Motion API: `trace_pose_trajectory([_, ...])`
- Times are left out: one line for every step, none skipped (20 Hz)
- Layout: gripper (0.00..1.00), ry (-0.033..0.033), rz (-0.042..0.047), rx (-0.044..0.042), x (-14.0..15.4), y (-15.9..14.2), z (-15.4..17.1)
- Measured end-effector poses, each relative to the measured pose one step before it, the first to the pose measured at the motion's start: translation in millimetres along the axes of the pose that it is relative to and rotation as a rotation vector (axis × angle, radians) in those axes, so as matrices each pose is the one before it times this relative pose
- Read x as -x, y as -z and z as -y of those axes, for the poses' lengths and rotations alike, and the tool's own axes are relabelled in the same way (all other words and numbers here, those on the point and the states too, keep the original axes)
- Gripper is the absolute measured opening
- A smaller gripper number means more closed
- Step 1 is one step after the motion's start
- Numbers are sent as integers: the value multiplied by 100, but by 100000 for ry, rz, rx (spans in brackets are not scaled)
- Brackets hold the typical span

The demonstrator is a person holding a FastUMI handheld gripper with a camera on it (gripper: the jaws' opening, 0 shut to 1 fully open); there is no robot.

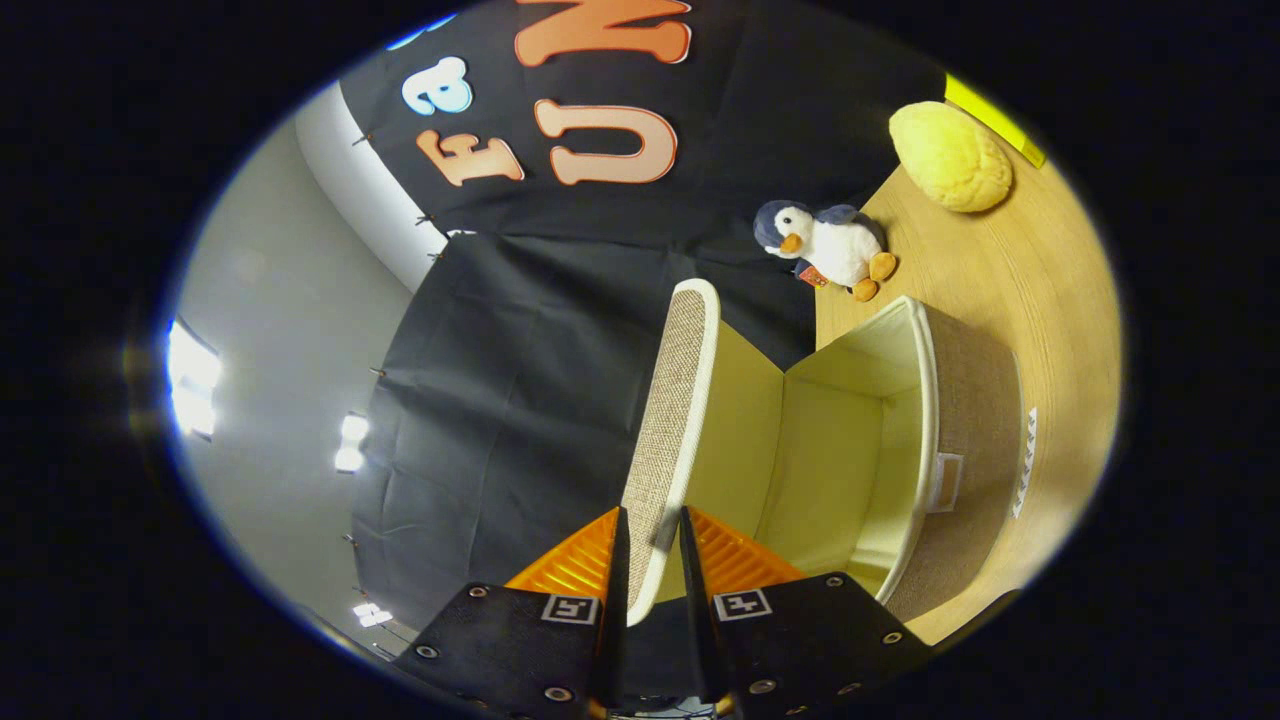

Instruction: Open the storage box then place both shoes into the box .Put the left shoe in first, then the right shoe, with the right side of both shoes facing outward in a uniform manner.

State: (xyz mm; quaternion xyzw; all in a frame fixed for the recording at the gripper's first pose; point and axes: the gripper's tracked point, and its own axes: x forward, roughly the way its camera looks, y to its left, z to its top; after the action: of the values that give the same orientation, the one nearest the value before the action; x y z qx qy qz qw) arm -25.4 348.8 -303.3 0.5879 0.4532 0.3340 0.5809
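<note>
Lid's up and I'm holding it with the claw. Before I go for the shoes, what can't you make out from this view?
- Storage box floor: the claw and the raised lid between its fingers cover the near part.
- Small tag on the box's woven side: too small to make out.
- Grip on the lid: the lid edge sits between both fingers, but real contact is hard to confirm.
- Yellow plush beyond the penguin toy: shape unclear.

tool (pixel 650 545) clamped on raised lid (pixel 672 420) of open storage box (pixel 960 400).

The gripper (pixel 650 560) has two ribbed wedge fingers on textured mounts bearing square coded markers and round screws.
</note>
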Motion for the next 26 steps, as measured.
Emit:
trace_pose_trajectory([28,1233,-1607,355,-1078,297,-202])
trace_pose_trajectory([28,681,-1589,-561,-881,514,-170])
trace_pose_trajectory([28,338,-1378,103,-963,425,-239])
trace_pose_trajectory([28,2578,-595,448,-879,403,214])
trace_pose_trajectory([27,4637,585,64,-782,73,867])
trace_pose_trajectory([14,1333,-394,-213,-897,115,159])
trace_pose_trajectory([12,-1925,385,-1700,-428,23,-555])
trace_pose_trajectory([11,-2585,914,-1744,-489,-52,-1066])
trace_pose_trajectory([11,-2511,764,-142,-478,-127,-947])
trace_pose_trajectory([11,-677,330,965,-554,40,-625])
trace_pose_trajectory([11,104,-379,1527,-587,168,-251])
trace_pose_trajectory([11,755,-892,1186,-626,310,-87])
trace_pose_trajectory([11,-347,-706,541,-542,279,-279])
trace_pose_trajectory([11,-173,236,-32,-487,129,-289])
trace_pose_trajectory([11,313,1120,-179,-547,-60,-173])
trace_pose_trajectory([11,-317,984,383,-451,-12,-303])
trace_pose_trajectory([12,-351,721,561,-585,-89,-325])
trace_pose_trajectory([17,-245,62,545,-378,245,-255])
trace_pose_trajectory([19,-573,79,138,-309,192,-127])
trace_pose_trajectory([23,-135,-665,352,-493,267,-286])
trace_pose_trajectory([24,63,-590,485,-550,114,-248])
trace_pose_trajectory([25,145,-403,1170,-233,140,-223])
trace_pose_trajectory([25,791,-189,1815,18,161,127])
trace_pose_trajectory([27,1195,142,2131,302,164,209])
trace_pose_trajectory([28,1890,349,2302,342,-48,442])
trace_pose_trajectory([33,2005,354,2231,475,-32,500])
